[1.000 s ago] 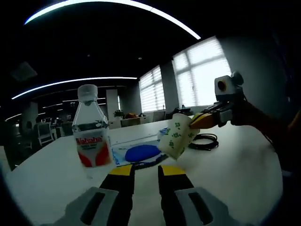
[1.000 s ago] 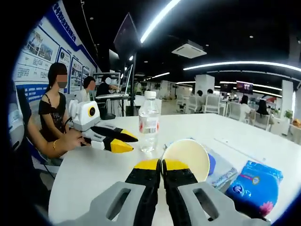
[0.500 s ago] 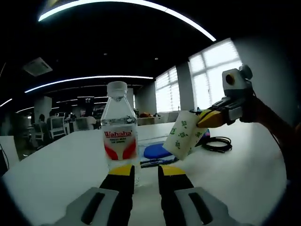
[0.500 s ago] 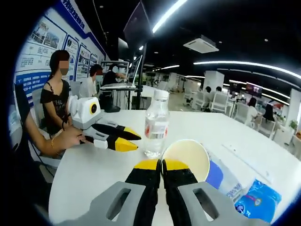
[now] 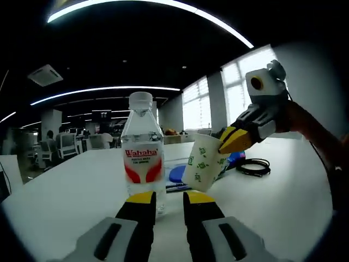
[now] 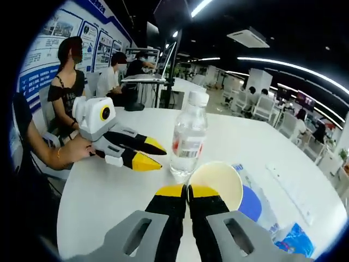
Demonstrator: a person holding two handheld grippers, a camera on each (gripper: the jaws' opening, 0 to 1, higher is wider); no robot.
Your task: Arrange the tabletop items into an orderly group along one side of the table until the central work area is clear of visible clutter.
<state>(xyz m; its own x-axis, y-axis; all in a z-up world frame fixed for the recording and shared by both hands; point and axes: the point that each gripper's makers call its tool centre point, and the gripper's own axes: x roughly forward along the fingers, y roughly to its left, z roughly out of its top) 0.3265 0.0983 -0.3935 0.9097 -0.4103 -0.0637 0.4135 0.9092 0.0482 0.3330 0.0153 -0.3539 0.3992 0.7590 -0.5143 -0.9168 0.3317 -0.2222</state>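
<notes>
A clear Wahaha water bottle (image 5: pixel 143 155) with a white cap stands upright on the white table (image 5: pixel 71 191), just ahead of my left gripper (image 5: pixel 170 197), whose jaws are open with nothing between them. Right of the bottle, a white paper cup (image 5: pixel 203 165) with green print hangs tilted above the table, with my right gripper (image 5: pixel 222 143) pinching its rim. In the right gripper view, my right gripper (image 6: pixel 188 190) is shut on the cup (image 6: pixel 218 183), the bottle (image 6: pixel 188 139) stands behind it, and the open left gripper (image 6: pixel 150 154) points at the bottle.
A blue round item in a clear wrapper (image 6: pixel 252 203) and a blue tissue pack (image 6: pixel 294 241) lie right of the cup. A coiled black cable (image 5: pixel 251 165) lies farther back. People (image 6: pixel 65 93) sit at the table's far side; a hand (image 6: pixel 73 153) holds the left gripper.
The right gripper has carried the cup lower and closer to the bottle. The left gripper view has swung so that the bottle now stands near its centre.
</notes>
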